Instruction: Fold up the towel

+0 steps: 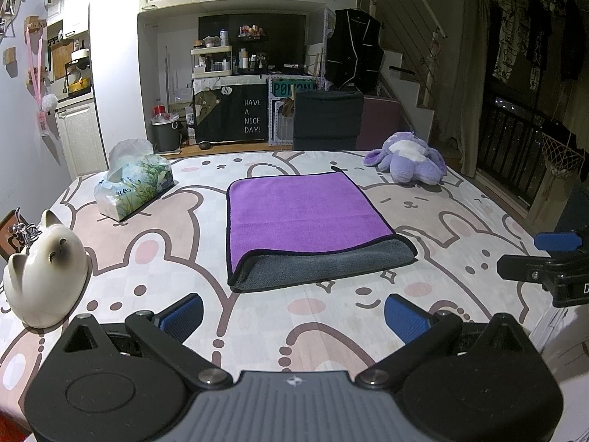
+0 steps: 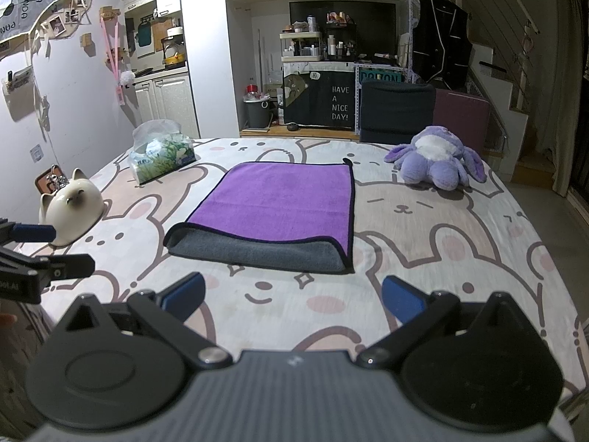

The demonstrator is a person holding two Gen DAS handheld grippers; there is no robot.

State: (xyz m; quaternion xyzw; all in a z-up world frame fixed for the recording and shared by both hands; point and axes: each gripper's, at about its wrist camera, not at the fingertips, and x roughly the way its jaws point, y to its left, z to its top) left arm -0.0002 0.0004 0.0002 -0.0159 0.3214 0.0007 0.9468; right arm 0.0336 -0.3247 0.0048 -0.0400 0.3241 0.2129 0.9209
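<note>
- Nearest you, both tools hang over the near edge of the counter: the left gripper has its fingers spread wide with nothing between them, and the right gripper is the same, spread and empty. Neither touches the cloth.
- Just beyond the fingertips lies the towel, in the middle of the counter and flat on the cartoon-bear cover. It looks already folded once: the purple face is on top, and along the near edge the grey underside shows where the upper layer stops short of the lower one.
- My reading is that the job is partly done. One fold is in; the layers are not flush at the near edge, and a further fold is probably left. Whether a second fold is wanted I cannot tell from here.
- Between you and the towel there is only bare cover, so nothing blocks your reach to its near corners.
- To the left, near the edge, sits a white cat figurine; keep your left tool wide of it, since it looks easy to knock.
- Farther left and back lies a tissue pack, well apart from the towel.
- At the far right a purple plush toy rests near the towel's far corner, but not touching it.
- Beyond the counter stands a dark chair, out of the way.
</note>
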